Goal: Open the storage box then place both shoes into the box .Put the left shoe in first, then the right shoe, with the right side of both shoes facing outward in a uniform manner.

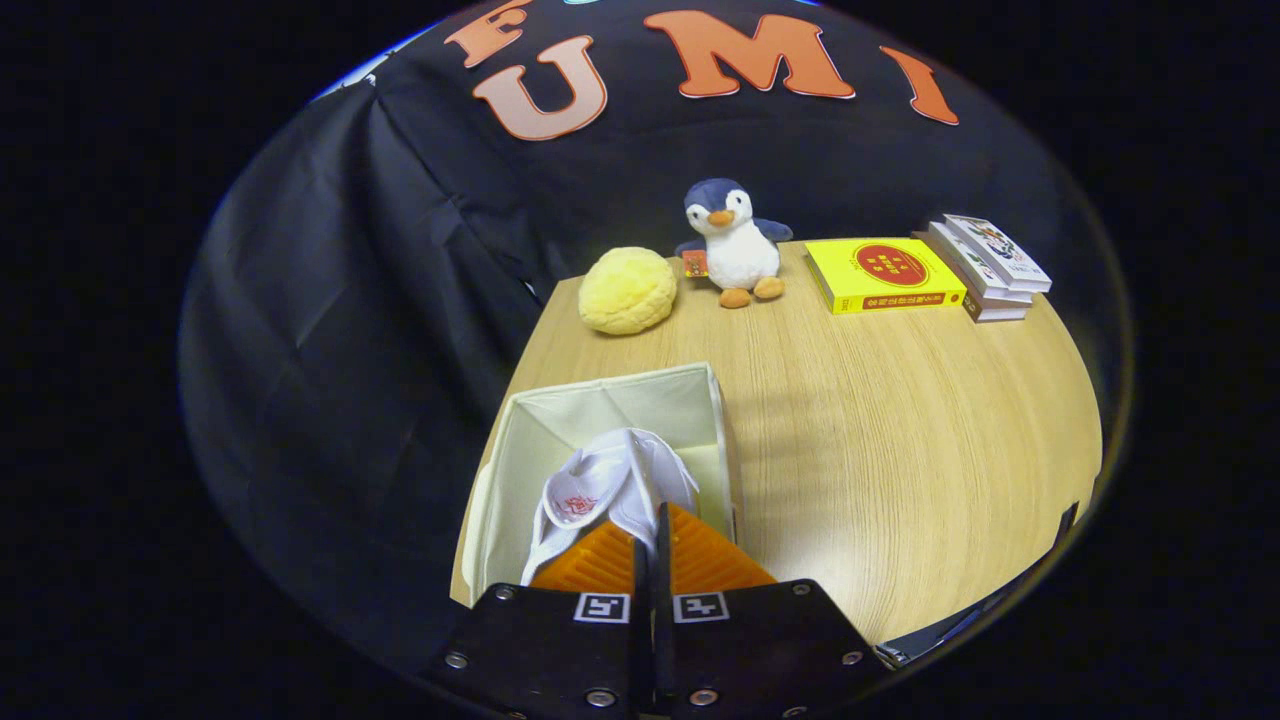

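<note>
**Shoe over the open box: risks at release**

Gripper [650, 540] with fingers drawn almost together, pinching the white shoe [610, 485] by its upper edge. Shoe hanging inside the open storage box [520, 430], near its right wall, sole not visibly resting on the bottom. Likely trouble: thin fabric slipping from the narrow pinch, shoe toppling on release and facing the wrong way. Soft box wall perhaps pushed or folded by the fingers. Hard to tell which shoe, left or right. Second shoe's place cannot be judged.
</note>
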`<state>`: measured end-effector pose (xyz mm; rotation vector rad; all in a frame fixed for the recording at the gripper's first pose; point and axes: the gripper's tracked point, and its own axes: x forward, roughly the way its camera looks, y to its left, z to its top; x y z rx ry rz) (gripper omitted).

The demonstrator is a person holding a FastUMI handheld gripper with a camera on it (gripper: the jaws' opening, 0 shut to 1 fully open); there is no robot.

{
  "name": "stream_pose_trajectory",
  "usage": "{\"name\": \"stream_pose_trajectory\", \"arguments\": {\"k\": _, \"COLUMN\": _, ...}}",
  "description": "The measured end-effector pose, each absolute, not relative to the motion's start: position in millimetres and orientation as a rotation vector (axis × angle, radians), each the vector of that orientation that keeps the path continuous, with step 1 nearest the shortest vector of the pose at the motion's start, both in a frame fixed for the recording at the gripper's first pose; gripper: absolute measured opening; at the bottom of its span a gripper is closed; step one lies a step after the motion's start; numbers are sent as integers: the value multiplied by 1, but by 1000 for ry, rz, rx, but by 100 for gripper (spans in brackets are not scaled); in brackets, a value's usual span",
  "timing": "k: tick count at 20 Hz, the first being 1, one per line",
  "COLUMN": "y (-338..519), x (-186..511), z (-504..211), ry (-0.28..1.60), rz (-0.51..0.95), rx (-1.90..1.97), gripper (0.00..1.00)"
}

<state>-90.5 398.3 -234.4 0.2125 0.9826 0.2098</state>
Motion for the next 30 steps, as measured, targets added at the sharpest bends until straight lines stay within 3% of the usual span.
{"name": "stream_pose_trajectory", "arguments": {"k": 9, "y": 401, "x": -77, "z": -265, "ry": 1014, "rz": 89, "rx": 119, "gripper": 4}}
{"name": "stream_pose_trajectory", "arguments": {"k": 13, "y": 408, "x": -82, "z": -278, "ry": 1037, "rz": 149, "rx": 38, "gripper": 20}}
{"name": "stream_pose_trajectory", "arguments": {"k": 14, "y": 406, "x": -82, "z": -279, "ry": 1032, "rz": 153, "rx": 12, "gripper": 28}}
{"name": "stream_pose_trajectory", "arguments": {"k": 20, "y": 408, "x": -74, "z": -245, "ry": 944, "rz": 283, "rx": 68, "gripper": 42}}
{"name": "stream_pose_trajectory", "arguments": {"k": 26, "y": 356, "x": -54, "z": -203, "ry": 792, "rz": 277, "rx": 77, "gripper": 77}}
{"name": "stream_pose_trajectory", "arguments": {"k": 30, "y": 306, "x": -33, "z": -171, "ry": 633, "rz": 251, "rx": 53, "gripper": 88}}
